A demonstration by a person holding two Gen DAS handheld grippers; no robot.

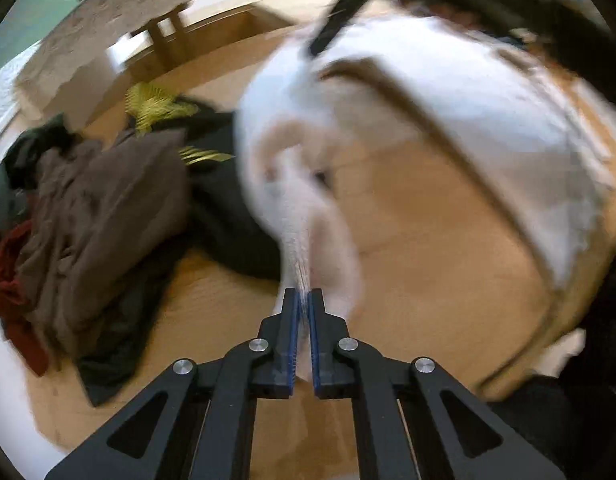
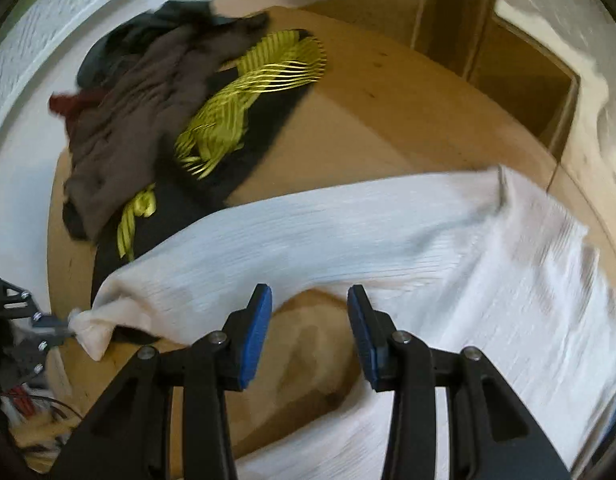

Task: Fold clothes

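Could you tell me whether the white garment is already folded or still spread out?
Not folded yet: the white garment stretches loosely across the table, one corner pinched in the shut left gripper. The right gripper is open above it.

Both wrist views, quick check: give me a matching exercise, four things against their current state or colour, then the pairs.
Things:
1. left gripper
2. right gripper
3. white garment
4. brown garment

States:
A. jaws apart, nothing pinched
B. stretched across the wooden table
C. crumpled on the pile
D. clamped on white cloth

Pairs: 1-D, 2-A, 3-B, 4-C
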